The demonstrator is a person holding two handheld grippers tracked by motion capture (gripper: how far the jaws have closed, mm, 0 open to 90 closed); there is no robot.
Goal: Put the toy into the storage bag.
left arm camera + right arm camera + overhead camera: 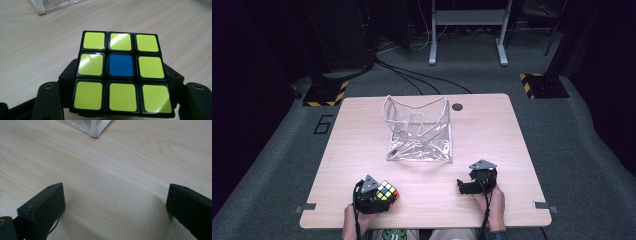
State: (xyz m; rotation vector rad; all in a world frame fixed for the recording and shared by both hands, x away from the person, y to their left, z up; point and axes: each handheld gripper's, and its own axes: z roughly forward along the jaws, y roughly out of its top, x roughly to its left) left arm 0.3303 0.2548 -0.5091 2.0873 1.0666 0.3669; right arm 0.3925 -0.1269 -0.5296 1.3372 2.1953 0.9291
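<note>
The puzzle cube (pixel 387 190) sits clamped in the left gripper (pixel 374 194) at the table's (pixel 362 150) near edge, right gripper (pixel 469 185) gaping empty; it's probably light, rigid, slick plastic, so squeeze flat opposite faces.

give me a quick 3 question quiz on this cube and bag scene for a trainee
1. True or false: the left hand-held gripper is shut on the puzzle cube.
2. Which colour is the centre sticker of the cube face seen in the left gripper view? A red, B blue, C white.
3. How do the jaws of the right hand-held gripper stand, and is anything between them?

Key
1. True: a jaw sits against each side of the cube.
2. B, ringed by eight yellow stickers.
3. Wide apart over bare table; nothing between them. The clear plastic bag stands farther off, mid-table.
</note>
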